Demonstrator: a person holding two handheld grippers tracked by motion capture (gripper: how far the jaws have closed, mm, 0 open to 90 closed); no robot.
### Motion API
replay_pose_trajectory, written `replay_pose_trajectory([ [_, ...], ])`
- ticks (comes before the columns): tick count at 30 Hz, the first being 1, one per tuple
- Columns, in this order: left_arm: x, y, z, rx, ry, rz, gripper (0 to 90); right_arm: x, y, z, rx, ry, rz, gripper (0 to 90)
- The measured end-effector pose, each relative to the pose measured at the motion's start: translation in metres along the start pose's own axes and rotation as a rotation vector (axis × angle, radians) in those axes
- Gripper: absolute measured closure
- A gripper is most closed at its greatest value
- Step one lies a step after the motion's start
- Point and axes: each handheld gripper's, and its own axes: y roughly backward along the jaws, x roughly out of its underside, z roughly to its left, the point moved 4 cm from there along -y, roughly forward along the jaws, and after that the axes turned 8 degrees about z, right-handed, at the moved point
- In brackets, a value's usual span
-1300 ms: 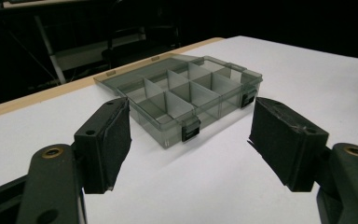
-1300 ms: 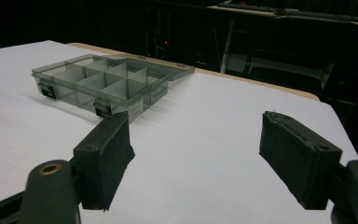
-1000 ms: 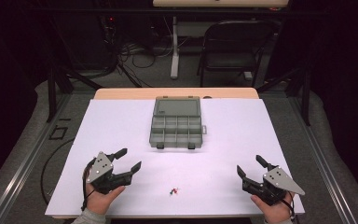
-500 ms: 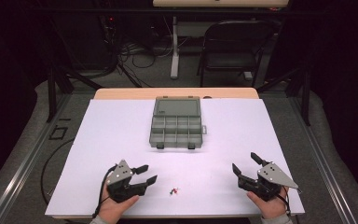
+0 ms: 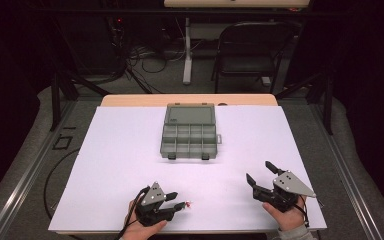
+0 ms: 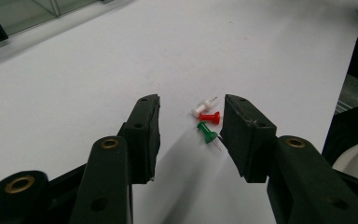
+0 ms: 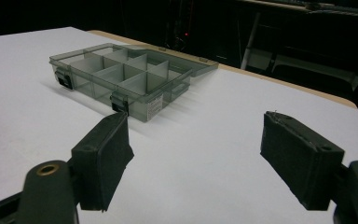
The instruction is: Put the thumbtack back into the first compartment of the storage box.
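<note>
A: Where is the left gripper?

B: It sits low at the near edge of the white table, left of centre, tips pointing right at the pins. Its jaws have just been closing and now stand partly apart, gripping nothing.

A: Where do the pins lie?

B: In the left gripper view three lie close together on the table, just ahead of the jaws and nearer the right one. The white pin is farthest, the red pin is in the middle, and the green pin is nearest, its point aimed at the right jaw. No pad presses on any of them. Whether the green pin's tip touches that jaw cannot be told. From above they show as a small red speck just right of the left gripper's tips.

A: And the right gripper?

B: It is held at the near right of the table, well apart from the pins, jaws released and spread wide with nothing in them. It faces the box.

A: What about that box?

B: Grey and see-through, it lies open at the far middle of the table, lid folded back, its compartments empty as far as can be seen.
</note>
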Motion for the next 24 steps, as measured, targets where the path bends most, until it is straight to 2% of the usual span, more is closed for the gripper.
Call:
replay_pose_trajectory([
  [2, 0.0025, -0.0021, -0.0015, 0.016, 0.018, 0.015, 56.4, -0.0001, -0.0003, -0.0006, -0.001, 0.000, -0.002, 23.2],
  [4, 0.0047, -0.0054, -0.0030, 0.018, 0.018, 0.036, 59.5, 0.0001, -0.0003, -0.0006, -0.002, -0.003, 0.004, 23.2],
  [7, 0.0048, -0.0092, -0.0063, 0.044, 0.023, 0.058, 63.6, 0.0001, -0.0002, -0.0004, -0.002, 0.001, 0.001, 23.2],
  [10, 0.0045, -0.0100, -0.0077, 0.050, 0.021, 0.067, 69.6, 0.0002, -0.0002, -0.0005, -0.002, 0.000, 0.002, 23.2],
  [21, 0.0054, -0.0097, -0.0037, 0.013, 0.021, 0.075, 86.2, 0.0004, -0.0003, -0.0006, -0.004, 0.002, 0.004, 23.3],
  [24, 0.0054, -0.0097, -0.0022, 0.018, 0.030, 0.076, 89.4, 0.0010, -0.0006, -0.0010, -0.002, 0.000, 0.012, 23.3],
])
